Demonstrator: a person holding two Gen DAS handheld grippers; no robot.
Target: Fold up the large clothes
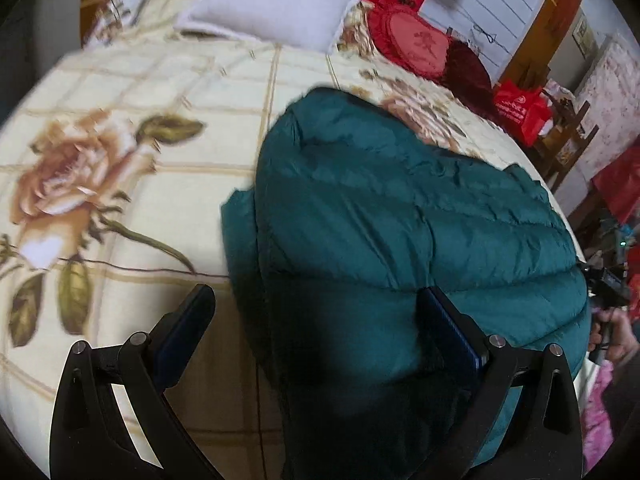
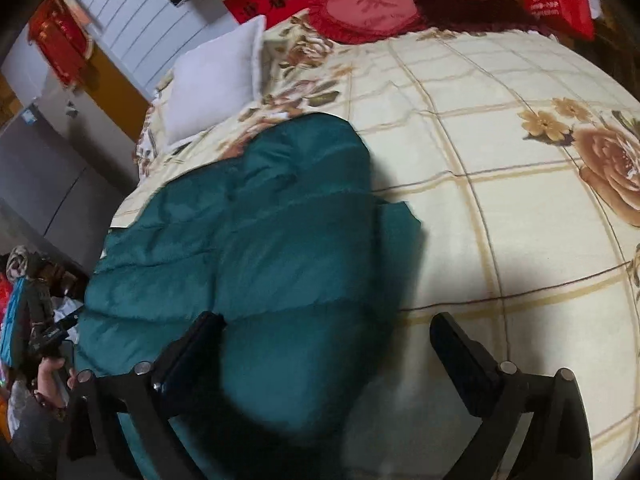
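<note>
While the teal puffer jacket lies folded on the floral bedspread, my left gripper stands spread, clamping nothing; jacket at twelve to three o'clock. My right gripper gapes wide, empty; jacket at nine to twelve o'clock.

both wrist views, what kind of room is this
Most likely a home bedroom: a bed under a floral checked bedspread, a white pillow at its head, and a green puffer jacket laid out on it.

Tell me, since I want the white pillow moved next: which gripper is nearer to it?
Neither clearly: both the left gripper and the right gripper hang open over the green jacket's near end, with the white pillow far across the bed.
</note>
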